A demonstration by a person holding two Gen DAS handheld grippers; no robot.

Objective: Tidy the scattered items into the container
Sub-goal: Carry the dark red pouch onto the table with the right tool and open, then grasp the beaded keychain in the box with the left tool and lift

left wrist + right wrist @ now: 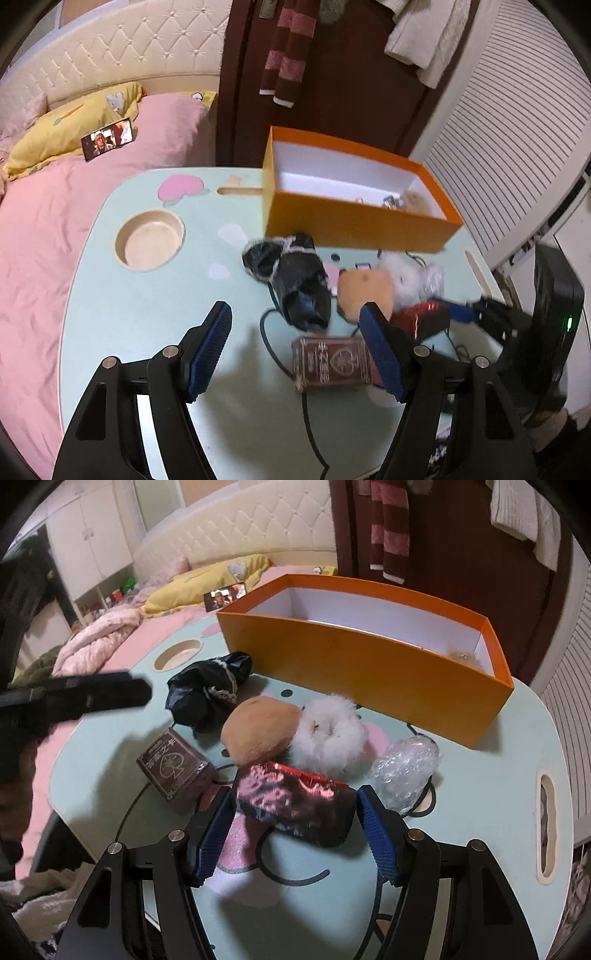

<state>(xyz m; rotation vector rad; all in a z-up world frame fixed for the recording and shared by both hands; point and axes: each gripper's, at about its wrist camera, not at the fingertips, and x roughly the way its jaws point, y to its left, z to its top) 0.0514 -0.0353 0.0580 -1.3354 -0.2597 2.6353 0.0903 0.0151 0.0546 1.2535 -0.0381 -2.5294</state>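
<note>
An orange box (354, 225) (369, 672) with a white inside stands at the table's far side and holds a few small items. In front of it lie a black bag (291, 273) (207, 694), a tan plush (364, 290) (258, 731), a white fluffy toy (406, 277) (325, 734), a dark red card box (332, 363) (173, 768), a bubble-wrap bundle (402, 768) and a shiny red pouch (295, 805) (417, 317). My right gripper (295, 830) is open with its pads either side of the pouch. My left gripper (295, 350) is open above the card box.
The pale green table (147, 314) has a round cup recess (149, 238) and a black cable (273, 347). A pink bed (55, 221) with a phone (109, 138) lies left. A black device (554, 314) stands at the right edge.
</note>
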